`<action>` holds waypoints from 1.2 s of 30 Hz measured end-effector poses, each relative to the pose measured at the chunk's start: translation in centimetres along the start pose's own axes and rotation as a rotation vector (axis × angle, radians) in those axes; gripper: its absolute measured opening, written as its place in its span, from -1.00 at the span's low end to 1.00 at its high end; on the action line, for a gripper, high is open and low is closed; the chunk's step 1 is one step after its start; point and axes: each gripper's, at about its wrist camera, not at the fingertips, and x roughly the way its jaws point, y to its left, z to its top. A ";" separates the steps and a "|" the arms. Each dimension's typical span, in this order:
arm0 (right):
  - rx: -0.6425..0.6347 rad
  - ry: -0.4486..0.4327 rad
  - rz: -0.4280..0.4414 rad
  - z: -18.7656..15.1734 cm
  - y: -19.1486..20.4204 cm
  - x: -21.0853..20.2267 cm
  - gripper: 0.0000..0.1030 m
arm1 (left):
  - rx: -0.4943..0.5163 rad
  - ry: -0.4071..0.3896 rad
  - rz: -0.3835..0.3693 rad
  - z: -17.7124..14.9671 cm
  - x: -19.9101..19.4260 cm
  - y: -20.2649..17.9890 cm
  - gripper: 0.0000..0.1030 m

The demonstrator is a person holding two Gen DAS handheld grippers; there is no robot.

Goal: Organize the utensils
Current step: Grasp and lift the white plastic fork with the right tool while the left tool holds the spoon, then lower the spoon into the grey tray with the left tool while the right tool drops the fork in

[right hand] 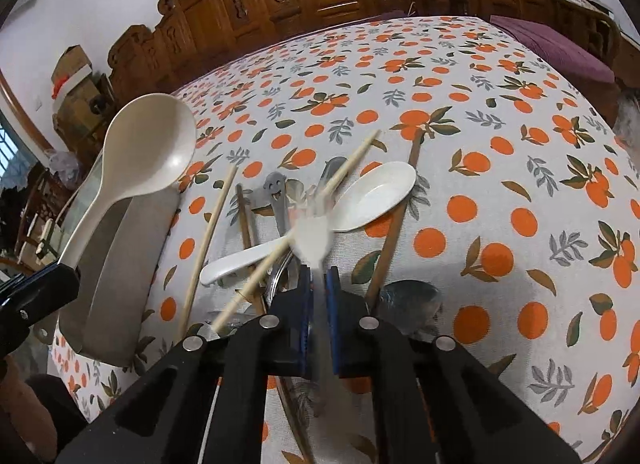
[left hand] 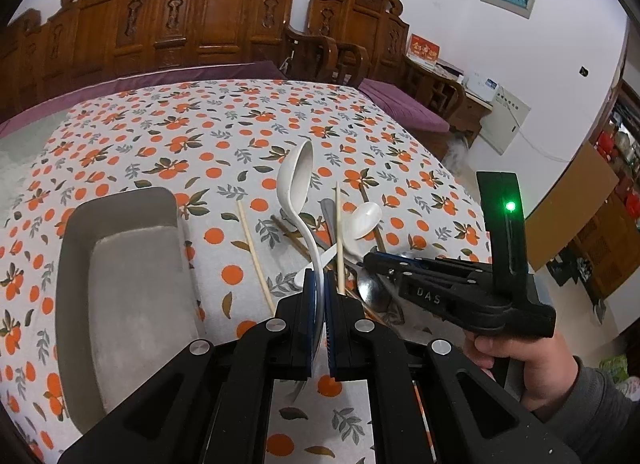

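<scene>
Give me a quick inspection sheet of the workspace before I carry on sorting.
Surface: table under an orange-print tablecloth.
Job's things: grey tray empty; pile of chopsticks, short white spoon and metal utensils beside it.
Clutter: nothing seen besides the pile.
Grippers: left gripper shut on the large white spoon, lifted clear of the table; right gripper shut on a blurred pale fork.
Cables: nothing seen on the table.
Surroundings: carved wooden bench with a purple cushion, white wall.
</scene>
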 end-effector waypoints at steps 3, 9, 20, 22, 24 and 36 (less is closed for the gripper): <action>-0.012 0.001 -0.013 0.1 0.2 0.1 -0.80 | -0.005 -0.001 0.003 -0.1 -0.2 0.1 -0.93; -0.051 0.014 -0.049 0.6 0.9 0.8 -0.77 | -0.005 -0.002 0.005 -0.1 -0.3 0.2 -0.93; -0.064 0.007 -0.083 1.1 0.9 0.8 -0.86 | 0.006 -0.022 0.012 0.2 -1.3 0.4 -0.93; -0.064 -0.019 -0.074 1.2 1.0 -0.3 -0.86 | 0.004 -0.031 0.015 0.2 -1.8 0.6 -0.93; -0.065 -0.044 -0.059 1.3 1.3 -1.4 -0.86 | 0.000 -0.035 0.018 0.2 -2.2 0.9 -0.93; -0.163 -0.140 0.046 2.0 6.5 -5.6 -0.86 | -0.066 -0.031 0.106 -0.5 -4.1 5.7 -0.93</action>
